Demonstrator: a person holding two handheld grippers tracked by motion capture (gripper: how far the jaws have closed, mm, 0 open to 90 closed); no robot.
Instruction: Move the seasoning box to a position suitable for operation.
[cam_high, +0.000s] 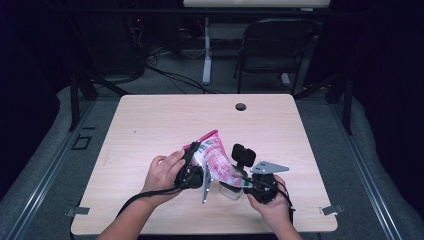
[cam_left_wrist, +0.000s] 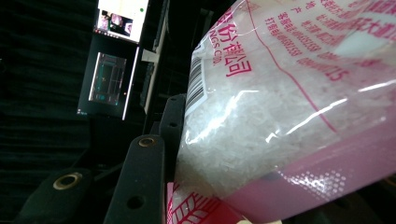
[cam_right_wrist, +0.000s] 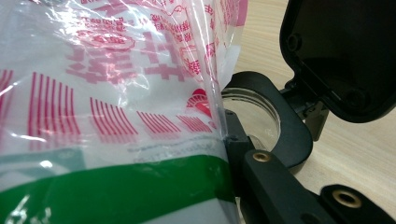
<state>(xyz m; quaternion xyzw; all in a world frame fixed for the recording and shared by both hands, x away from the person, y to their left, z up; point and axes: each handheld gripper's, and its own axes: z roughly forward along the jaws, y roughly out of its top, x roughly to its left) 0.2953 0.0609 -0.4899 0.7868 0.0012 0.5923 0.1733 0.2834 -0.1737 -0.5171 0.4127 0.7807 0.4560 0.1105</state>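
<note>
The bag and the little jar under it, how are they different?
The bag is soft, crinkly plastic printed pink, red and green; the jar is stiff and clear with a black rim. The bag is held tilted in the air by both grippers; the jar stands upright on the table, its black lid flipped open. The bag holds white grains. Both are see-through.

One bag (cam_high: 216, 159), one jar (cam_high: 231, 189) (lid open) — two tools.

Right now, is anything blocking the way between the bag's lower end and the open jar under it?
Nothing visible: the plastic bag hangs right over the jar's open mouth, and the hinged black lid stands flipped back, clear of it.
</note>
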